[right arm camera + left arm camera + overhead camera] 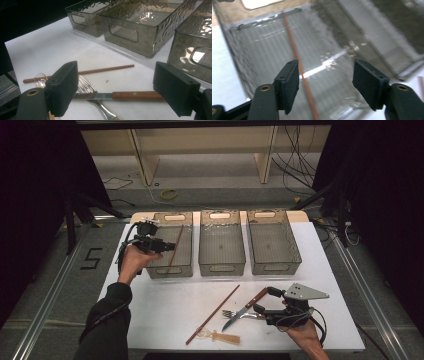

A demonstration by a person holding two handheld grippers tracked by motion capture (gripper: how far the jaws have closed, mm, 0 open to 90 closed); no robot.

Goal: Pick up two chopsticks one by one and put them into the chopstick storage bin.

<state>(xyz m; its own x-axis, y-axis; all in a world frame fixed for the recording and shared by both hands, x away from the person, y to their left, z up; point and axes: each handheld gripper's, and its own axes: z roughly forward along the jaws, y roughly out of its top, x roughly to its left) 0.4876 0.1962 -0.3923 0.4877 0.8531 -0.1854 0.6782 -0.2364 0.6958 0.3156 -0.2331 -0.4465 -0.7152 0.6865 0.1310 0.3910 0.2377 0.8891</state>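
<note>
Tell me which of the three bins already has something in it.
The left bin, under the open left gripper: a brown chopstick lies in it. The middle bin and right bin hold nothing.

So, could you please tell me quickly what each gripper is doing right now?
Left gripper: open, holding nothing, above the chopstick in the bin.
Right gripper: open, holding nothing, over the knife.

One readable mark: a black "5" (91,258) on the grey floor (50,270), at nine o'clock from the white table (165,300) (tape, by the look). No other text legible anywhere.
</note>
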